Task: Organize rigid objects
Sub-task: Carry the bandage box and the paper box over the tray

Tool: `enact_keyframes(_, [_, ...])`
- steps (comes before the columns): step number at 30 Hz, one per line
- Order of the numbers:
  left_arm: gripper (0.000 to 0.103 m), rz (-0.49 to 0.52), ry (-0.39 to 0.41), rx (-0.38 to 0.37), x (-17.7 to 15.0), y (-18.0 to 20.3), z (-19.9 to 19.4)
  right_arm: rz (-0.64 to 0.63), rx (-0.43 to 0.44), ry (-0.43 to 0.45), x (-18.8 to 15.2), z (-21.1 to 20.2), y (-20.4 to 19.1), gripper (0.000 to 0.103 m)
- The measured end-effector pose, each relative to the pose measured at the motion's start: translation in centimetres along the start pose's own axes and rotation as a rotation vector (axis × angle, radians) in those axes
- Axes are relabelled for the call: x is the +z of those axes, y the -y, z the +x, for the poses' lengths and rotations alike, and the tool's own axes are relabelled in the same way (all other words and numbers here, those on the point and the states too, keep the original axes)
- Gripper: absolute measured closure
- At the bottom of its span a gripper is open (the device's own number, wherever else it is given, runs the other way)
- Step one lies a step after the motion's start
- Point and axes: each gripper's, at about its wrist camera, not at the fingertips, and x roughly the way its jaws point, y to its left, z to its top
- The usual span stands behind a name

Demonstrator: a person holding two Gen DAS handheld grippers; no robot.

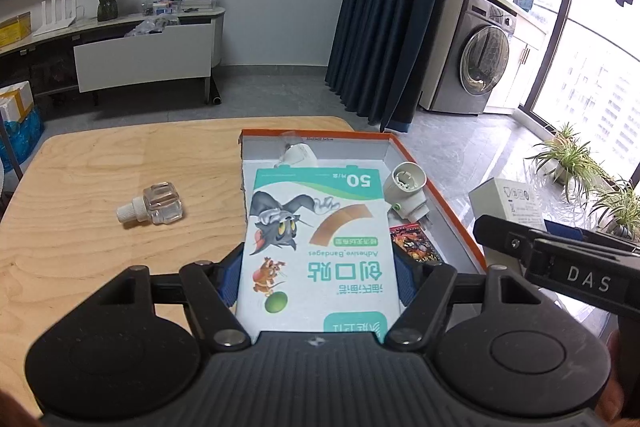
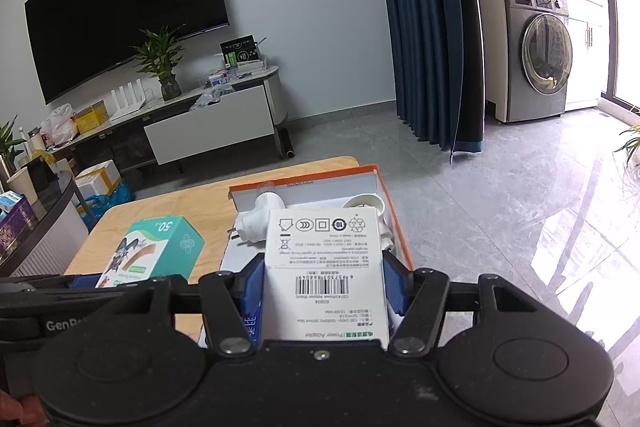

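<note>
The left hand-held gripper point(image 1: 318, 279) clamps a bandage box point(image 1: 316, 247) above the orange-rimmed tray point(image 1: 436, 187) on the desk point(image 1: 100, 163); only this view shows a clear bottle point(image 1: 154, 209) lying there. The right hand-held gripper point(image 2: 326, 287) grips a white adapter box point(image 2: 326, 267) over the tray.

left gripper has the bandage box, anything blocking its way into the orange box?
Nothing walls it off. The bandage box in the left gripper hangs over the open orange box, but two white plugs and a red packet already occupy floor there.
</note>
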Motion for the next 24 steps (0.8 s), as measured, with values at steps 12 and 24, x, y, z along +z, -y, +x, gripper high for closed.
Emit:
enact_keyframes(12, [0.032, -0.002, -0.007, 0.006, 0.17, -0.07, 0.66, -0.005, 0.005, -0.007, 0.06, 0.22, -0.21, 0.032])
enact_keyframes(24, [0.032, -0.002, -0.012, 0.018, 0.25, -0.05, 1.02, -0.004, 0.007, -0.016, 0.04, 0.71, -0.49, 0.032])
